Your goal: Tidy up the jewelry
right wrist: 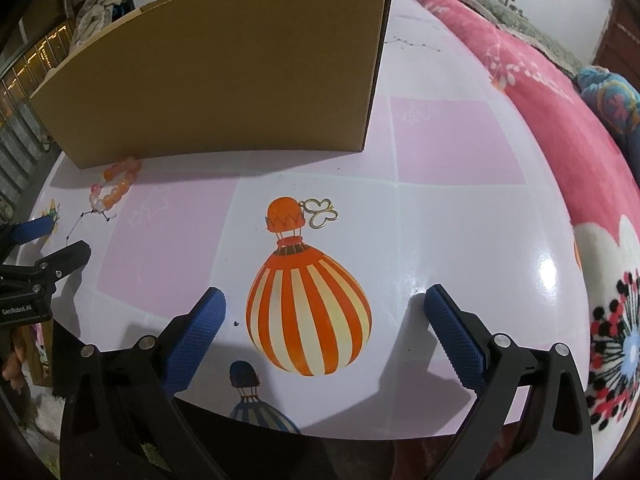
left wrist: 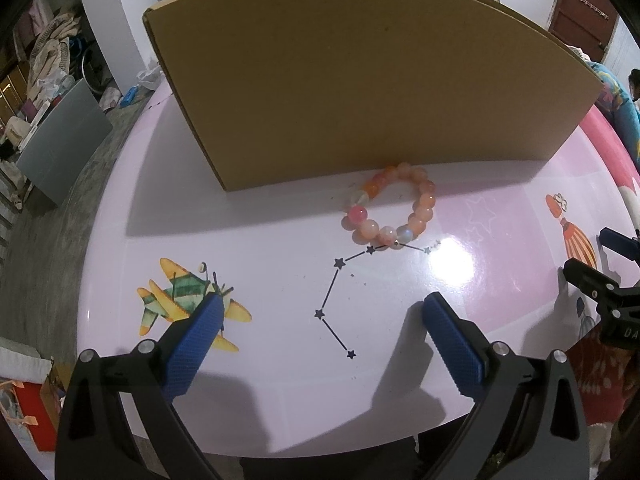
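Note:
A pink and orange bead bracelet (left wrist: 390,205) lies flat on the table just in front of the cardboard box (left wrist: 352,76); the right wrist view shows the bracelet (right wrist: 114,188) at far left. A gold butterfly-shaped charm (right wrist: 321,212) rests on the table beside the printed balloon's top. My left gripper (left wrist: 322,304) is open, hovering short of the bracelet with nothing between its blue pads. My right gripper (right wrist: 325,300) is open too, above the printed balloon, short of the charm. The box's inside is hidden.
The pink and lilac table (left wrist: 256,240) carries printed pictures of a plane, stars and balloons. A pink flowered blanket (right wrist: 560,128) lies along the table's right side. Clutter and a grey panel (left wrist: 64,140) stand on the floor to the left.

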{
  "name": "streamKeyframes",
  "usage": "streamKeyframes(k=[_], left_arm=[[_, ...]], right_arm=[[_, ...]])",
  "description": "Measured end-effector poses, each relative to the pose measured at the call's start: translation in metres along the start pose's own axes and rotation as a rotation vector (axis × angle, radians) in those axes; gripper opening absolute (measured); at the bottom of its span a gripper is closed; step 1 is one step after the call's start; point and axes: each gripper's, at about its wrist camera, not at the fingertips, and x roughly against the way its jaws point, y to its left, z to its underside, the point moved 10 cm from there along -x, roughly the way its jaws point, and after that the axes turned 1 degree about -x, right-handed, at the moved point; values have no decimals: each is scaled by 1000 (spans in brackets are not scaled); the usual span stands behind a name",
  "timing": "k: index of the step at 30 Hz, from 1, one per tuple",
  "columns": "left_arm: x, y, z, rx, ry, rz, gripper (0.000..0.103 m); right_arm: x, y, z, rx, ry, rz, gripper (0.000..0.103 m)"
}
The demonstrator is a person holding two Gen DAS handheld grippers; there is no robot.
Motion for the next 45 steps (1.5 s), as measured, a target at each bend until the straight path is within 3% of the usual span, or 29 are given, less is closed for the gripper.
streamKeyframes(k=[19,34,42,45], left_arm=[[-2,-1,-2,-2,0,-1,98],[3,-1,1,-58,-56,37,98],[26,-5,-21,-53,-197,123,96],[35,-17,-30,-90,-247,165,87]], right_arm=[[0,0,-1,2,-4,-1,95],[0,0,-2,-4,-25,2,95],[3,1,0,-4,-41,1,95],[3,1,0,-4,-46,0,95]])
